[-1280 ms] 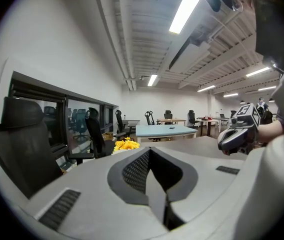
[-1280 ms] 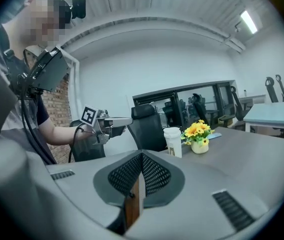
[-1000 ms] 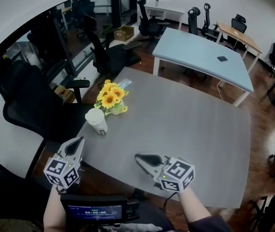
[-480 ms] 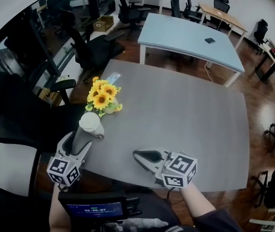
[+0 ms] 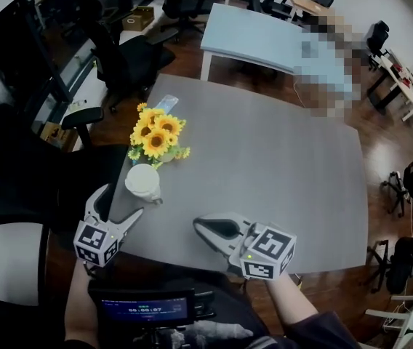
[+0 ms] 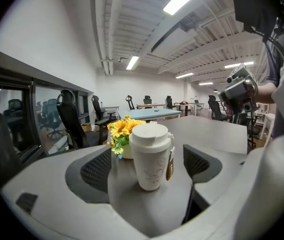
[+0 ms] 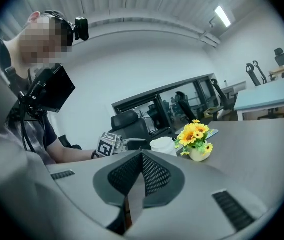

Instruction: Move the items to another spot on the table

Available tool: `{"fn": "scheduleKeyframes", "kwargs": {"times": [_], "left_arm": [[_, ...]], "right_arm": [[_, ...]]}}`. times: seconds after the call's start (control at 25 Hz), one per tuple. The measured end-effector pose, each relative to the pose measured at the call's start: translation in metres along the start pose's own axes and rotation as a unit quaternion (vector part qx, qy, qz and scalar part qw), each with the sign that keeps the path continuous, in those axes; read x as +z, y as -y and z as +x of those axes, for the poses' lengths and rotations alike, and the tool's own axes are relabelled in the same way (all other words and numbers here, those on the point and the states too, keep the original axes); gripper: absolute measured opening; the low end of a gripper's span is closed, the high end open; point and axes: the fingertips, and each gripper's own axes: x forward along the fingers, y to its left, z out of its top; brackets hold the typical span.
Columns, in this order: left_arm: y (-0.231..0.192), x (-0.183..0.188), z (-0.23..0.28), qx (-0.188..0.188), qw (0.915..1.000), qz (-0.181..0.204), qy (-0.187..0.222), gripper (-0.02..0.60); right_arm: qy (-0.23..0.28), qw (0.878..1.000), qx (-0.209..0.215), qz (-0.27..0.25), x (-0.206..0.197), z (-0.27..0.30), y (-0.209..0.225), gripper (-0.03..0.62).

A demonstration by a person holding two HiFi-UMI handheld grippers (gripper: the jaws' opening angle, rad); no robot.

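**On the worktop's near left corner: lining up on the cup**

On the worktop (image 5: pixel 265 166), the lidded white cup (image 5: pixel 142 182) stood beside the sunflower vase (image 5: pixel 155 137). The left gripper (image 5: pixel 119 203) had just been opening; its jaws were spread, framing the cup without touching it. This looked like the approach; next, advance and close squarely. The right gripper (image 5: pixel 205 228) was pressed together, empty. The cup's tag print was unreadable.

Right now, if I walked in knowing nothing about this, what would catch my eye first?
Bright yellow sunflowers in a small vase stand near the left edge of the grey table, the only strong colour there. Nearer the person stands a white lidded cup. The left gripper has just been opening its jaws, which frame the cup without touching it, while the right gripper is shut.
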Motion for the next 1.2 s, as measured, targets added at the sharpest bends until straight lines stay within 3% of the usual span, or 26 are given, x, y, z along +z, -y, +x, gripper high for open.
{"fn": "scheduleKeyframes", "kwargs": {"times": [0.12,0.32,0.68,1.2], "left_arm": [[-0.004,-0.008,0.010,-0.014,0.9996,0.024,-0.008,0.448],[-0.005,-0.016,0.027,-0.048,0.9987,0.018,-0.005,0.448],[0.006,-0.037,0.062,-0.105,0.9935,0.040,-0.015,0.448],[0.014,-0.048,0.105,-0.128,0.9906,0.047,-0.016,0.448]], "right_arm": [[-0.003,1.000,-0.013,0.002,0.000,0.008,0.000,-0.017],[-0.005,1.000,-0.029,0.004,0.003,0.016,0.004,-0.017],[-0.014,0.998,-0.064,0.017,0.000,0.016,0.014,-0.017],[-0.030,0.995,-0.091,0.035,-0.014,0.013,0.023,-0.017]]}}
